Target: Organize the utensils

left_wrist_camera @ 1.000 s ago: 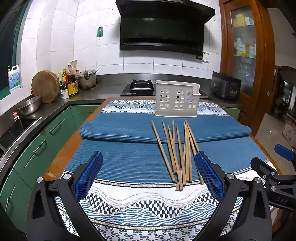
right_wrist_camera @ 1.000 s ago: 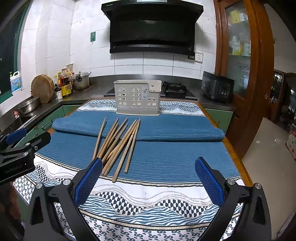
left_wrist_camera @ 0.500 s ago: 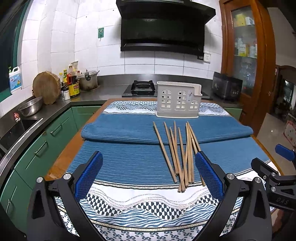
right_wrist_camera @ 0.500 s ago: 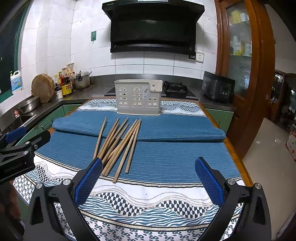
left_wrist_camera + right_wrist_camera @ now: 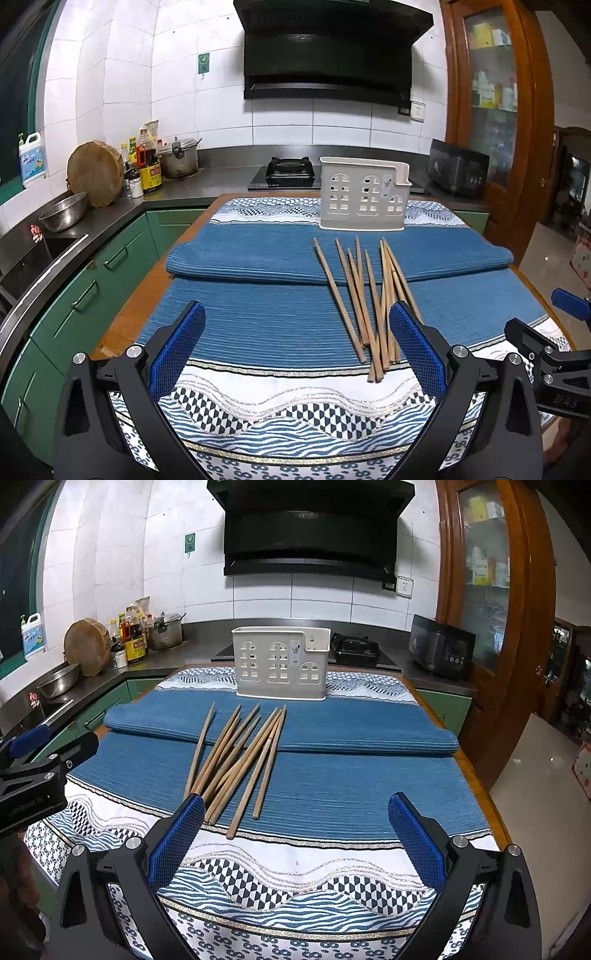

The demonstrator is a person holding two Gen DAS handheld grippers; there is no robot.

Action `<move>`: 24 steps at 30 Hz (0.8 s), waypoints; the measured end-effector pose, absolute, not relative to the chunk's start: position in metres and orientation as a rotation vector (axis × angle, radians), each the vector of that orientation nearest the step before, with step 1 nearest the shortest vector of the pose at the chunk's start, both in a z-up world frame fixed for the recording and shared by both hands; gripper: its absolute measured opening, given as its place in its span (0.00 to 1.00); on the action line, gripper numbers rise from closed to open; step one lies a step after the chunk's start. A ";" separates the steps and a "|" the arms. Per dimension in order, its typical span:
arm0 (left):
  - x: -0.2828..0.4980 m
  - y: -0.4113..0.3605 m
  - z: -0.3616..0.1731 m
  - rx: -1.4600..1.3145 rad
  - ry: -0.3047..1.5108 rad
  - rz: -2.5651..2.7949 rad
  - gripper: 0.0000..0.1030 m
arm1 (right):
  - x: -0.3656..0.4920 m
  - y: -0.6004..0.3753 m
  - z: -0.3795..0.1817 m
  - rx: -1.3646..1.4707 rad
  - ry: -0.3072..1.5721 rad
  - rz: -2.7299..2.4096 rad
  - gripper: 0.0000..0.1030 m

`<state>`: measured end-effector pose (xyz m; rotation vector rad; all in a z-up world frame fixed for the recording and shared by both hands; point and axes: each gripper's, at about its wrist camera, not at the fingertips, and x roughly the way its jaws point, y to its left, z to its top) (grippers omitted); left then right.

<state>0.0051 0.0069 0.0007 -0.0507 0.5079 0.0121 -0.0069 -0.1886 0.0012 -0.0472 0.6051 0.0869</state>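
Several wooden chopsticks lie in a loose pile on the blue cloth; they also show in the right wrist view. A white utensil holder with window cut-outs stands upright at the far end of the table, also in the right wrist view. My left gripper is open and empty, low over the near edge, left of the chopsticks' near ends. My right gripper is open and empty, right of the chopsticks' near ends.
The blue cloth has a raised fold across the table under the chopsticks' far ends. The right gripper's body shows at the left view's right edge. Green cabinets, a sink and a steel bowl lie left. A stove stands behind.
Both grippers have drifted slightly forward and the views shifted a little; both stay open. The chopsticks and holder have not moved.
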 end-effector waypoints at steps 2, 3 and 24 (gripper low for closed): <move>0.007 0.009 -0.002 -0.042 0.509 0.016 0.95 | -0.004 -0.186 -0.004 -0.048 0.619 0.089 0.93; 0.008 0.010 -0.003 -0.046 0.507 0.010 0.95 | -0.002 -0.185 -0.006 -0.049 0.626 0.091 0.93; 0.038 0.029 -0.033 -0.145 0.600 -0.051 0.94 | 0.053 -0.163 -0.055 -0.042 0.803 0.125 0.66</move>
